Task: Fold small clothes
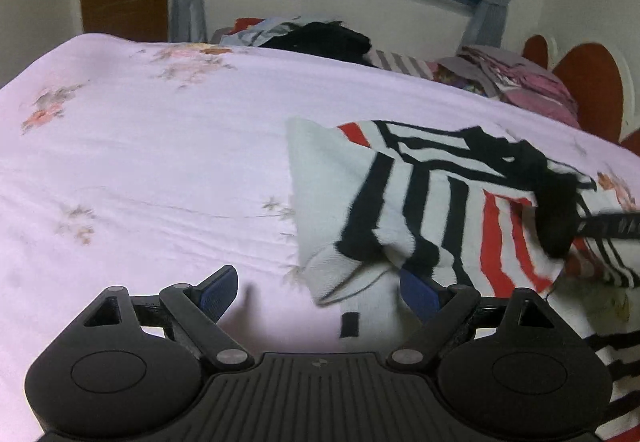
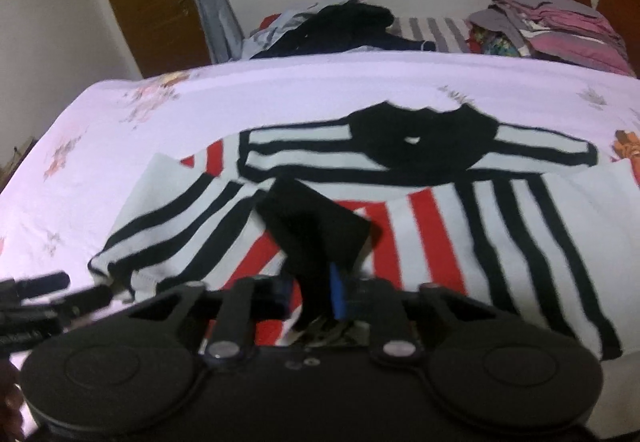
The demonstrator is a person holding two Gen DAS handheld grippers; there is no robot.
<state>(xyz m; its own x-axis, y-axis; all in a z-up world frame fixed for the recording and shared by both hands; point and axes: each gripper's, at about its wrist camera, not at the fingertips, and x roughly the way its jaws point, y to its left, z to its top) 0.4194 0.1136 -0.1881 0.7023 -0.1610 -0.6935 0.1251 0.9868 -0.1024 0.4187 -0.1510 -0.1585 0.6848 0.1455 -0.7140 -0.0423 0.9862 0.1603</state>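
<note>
Step in hand: a sleeve fold is judged to be under way on the shirt (image 2: 400, 210), the black cuff (image 2: 316, 238) being drawn in over the body.
How to do it well: the cuff is best carried low and laid flat across the stripes, with the sleeve kept straight so that no twist is pressed in; release is best held back until the cloth rests on the body.
Left side: the hem corner (image 1: 344, 274) is best taken cleanly, one layer only, so that the fold line can be held taut.
Right gripper (image 2: 326, 296): jaws are closed, with the black cuff pinched between the blue pads.
Left gripper (image 1: 320, 292): jaws stand wide apart; nothing is held, though white cloth lies between the pads.
Shirt, place: spread on the bed (image 1: 160, 162), near its front edge, collar pointing away.
Shirt, look: white knit with black and red stripes, black collar, black cuffs; the left sleeve is already folded in.
Beyond: other clothes (image 2: 552, 30) are piled at the far side.
</note>
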